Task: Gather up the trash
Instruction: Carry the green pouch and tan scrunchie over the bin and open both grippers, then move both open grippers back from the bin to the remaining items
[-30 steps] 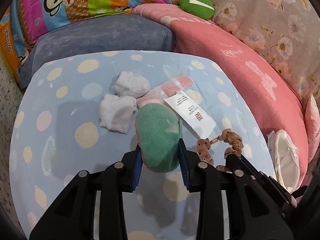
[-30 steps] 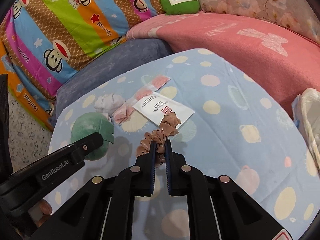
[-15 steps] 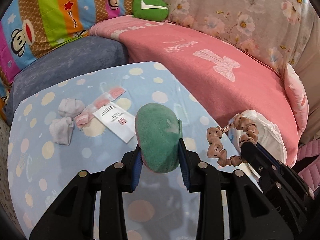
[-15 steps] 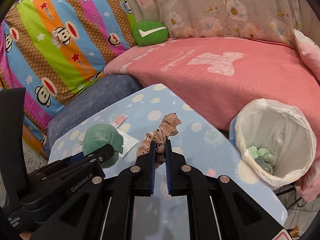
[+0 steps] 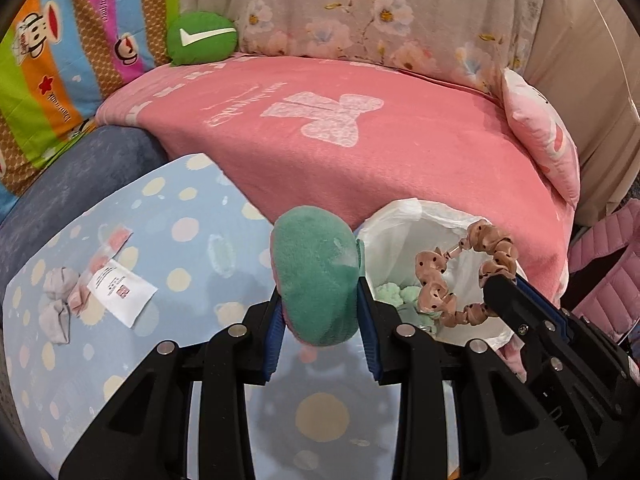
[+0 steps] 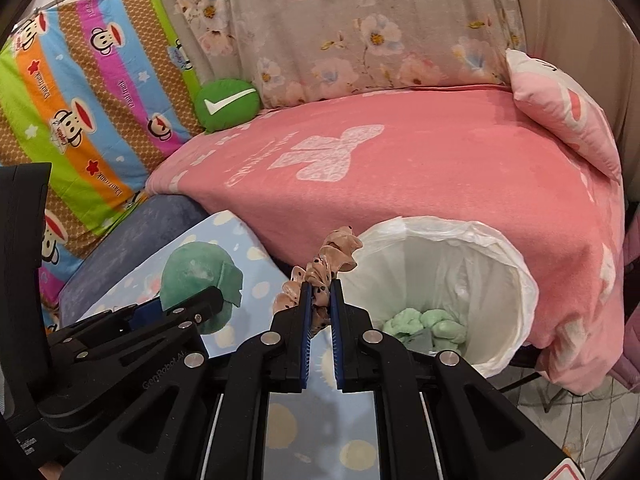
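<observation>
Home living area, sofa corner. A pink blanket point(image 6: 420, 184) is covering the seat; a floral cloth point(image 6: 360, 28) is draping the backrest; a striped cartoon-monkey sheet point(image 6: 80, 92) is hanging to one side. A green cushion point(image 6: 227, 109) and a pink pillow point(image 6: 568, 120) are resting on the seat. A spotted blue cloth point(image 5: 168, 240) is covering a low surface in front, and a bin lined with a white bag point(image 6: 452, 280) is standing beside it.
</observation>
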Demonstrator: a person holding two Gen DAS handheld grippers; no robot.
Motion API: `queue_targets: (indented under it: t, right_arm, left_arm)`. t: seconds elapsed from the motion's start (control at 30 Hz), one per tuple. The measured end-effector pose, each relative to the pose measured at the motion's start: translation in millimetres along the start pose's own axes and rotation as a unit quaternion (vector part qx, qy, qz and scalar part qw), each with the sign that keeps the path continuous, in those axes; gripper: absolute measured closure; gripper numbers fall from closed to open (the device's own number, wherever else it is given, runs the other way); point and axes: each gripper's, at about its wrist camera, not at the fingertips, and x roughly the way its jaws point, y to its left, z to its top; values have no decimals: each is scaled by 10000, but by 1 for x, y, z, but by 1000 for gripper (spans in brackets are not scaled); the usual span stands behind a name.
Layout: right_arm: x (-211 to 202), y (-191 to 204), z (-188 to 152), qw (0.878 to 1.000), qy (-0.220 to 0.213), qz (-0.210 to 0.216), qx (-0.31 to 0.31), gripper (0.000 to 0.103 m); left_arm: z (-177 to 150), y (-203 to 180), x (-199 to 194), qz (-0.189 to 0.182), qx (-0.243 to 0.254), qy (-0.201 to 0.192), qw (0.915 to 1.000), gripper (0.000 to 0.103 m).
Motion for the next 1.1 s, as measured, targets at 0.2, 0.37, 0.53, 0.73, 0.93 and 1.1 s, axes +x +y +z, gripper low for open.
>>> queue_targets:
  t: [0.2, 0.37, 0.53, 0.73, 0.93, 1.1]
  right_arm:
    - [-3, -46, 3, 9993, -44, -258, 282, 94]
    - [-2, -70, 4, 9982, -48, -398, 439, 94]
    - [0, -86, 3, 9974, -24, -502, 508, 94]
    - [7, -95, 2, 9969, 26, -580, 535, 94]
    - [16, -94, 5, 9971, 56, -561, 509, 94]
    - [21, -87, 7, 9975, 72, -549, 433, 94]
  left_arm:
    - [9, -48, 13, -235, 370, 18, 9990, 71]
    - [15, -76, 24, -432, 537, 83, 9976, 70]
    - [20, -90, 34, -614, 564, 81, 9965, 64]
    - [24, -85, 40, -326, 407, -18, 9986, 33]
    - [21, -71, 46, -164, 301, 53, 9994, 33]
    - [20, -65, 46, -63, 290, 39, 9996, 33]
